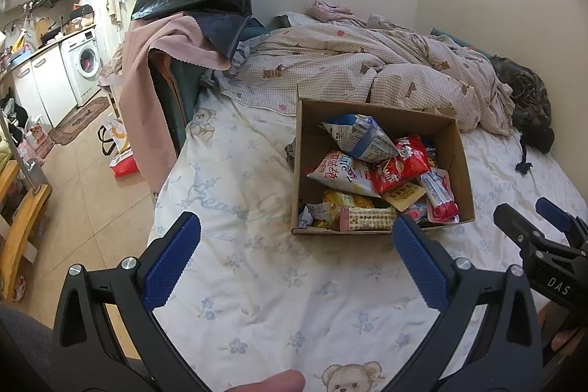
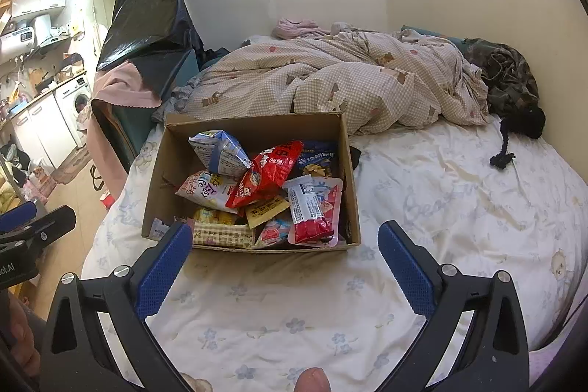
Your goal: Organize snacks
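Hovering splayed: left tool (image 1: 296,256), right tool (image 2: 284,261), before box (image 2: 253,125).

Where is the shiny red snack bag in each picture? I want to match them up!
Left wrist view: the red snack bag lies right of centre, inside the cardboard box, toward its right side.
Right wrist view: the red snack bag lies near the picture's centre, in the middle of the cardboard box.
Shared landmark: the blue-and-white snack bag leans just left of it in both.
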`<action>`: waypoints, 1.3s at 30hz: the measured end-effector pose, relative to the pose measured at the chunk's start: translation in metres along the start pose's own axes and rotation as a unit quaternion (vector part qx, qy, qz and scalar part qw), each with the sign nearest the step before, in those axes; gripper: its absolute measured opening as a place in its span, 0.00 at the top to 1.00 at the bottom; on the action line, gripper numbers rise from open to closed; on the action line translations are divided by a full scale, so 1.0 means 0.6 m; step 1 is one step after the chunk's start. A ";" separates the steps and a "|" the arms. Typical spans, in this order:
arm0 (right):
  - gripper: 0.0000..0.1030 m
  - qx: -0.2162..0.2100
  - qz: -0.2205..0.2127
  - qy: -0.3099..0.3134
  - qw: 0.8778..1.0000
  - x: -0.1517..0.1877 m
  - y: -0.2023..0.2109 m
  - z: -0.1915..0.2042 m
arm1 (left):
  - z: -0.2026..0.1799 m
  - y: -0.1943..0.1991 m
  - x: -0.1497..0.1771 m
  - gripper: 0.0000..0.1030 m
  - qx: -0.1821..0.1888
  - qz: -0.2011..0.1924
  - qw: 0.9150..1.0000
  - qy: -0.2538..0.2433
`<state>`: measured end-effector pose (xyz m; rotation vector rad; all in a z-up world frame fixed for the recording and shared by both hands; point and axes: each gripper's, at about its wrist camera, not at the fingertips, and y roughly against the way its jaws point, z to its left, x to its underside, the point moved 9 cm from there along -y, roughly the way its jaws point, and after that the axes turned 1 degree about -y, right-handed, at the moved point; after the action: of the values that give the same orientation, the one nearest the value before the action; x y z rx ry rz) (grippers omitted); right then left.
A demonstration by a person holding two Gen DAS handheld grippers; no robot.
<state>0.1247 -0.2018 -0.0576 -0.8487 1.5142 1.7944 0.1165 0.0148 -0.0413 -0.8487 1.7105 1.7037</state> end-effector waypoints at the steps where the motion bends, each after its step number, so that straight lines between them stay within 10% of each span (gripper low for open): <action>1: 0.00 0.000 -0.001 0.001 1.000 0.000 0.001 0.000 | 0.000 0.000 0.000 0.00 0.000 0.000 1.000 -0.001; 39: 0.00 0.001 0.006 -0.008 1.000 0.000 -0.004 -0.005 | -0.003 -0.002 0.010 0.00 -0.002 0.004 1.000 0.004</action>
<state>0.1270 -0.2047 -0.0595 -0.8235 1.5129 1.8042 0.1140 0.0128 -0.0466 -0.8514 1.7184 1.7129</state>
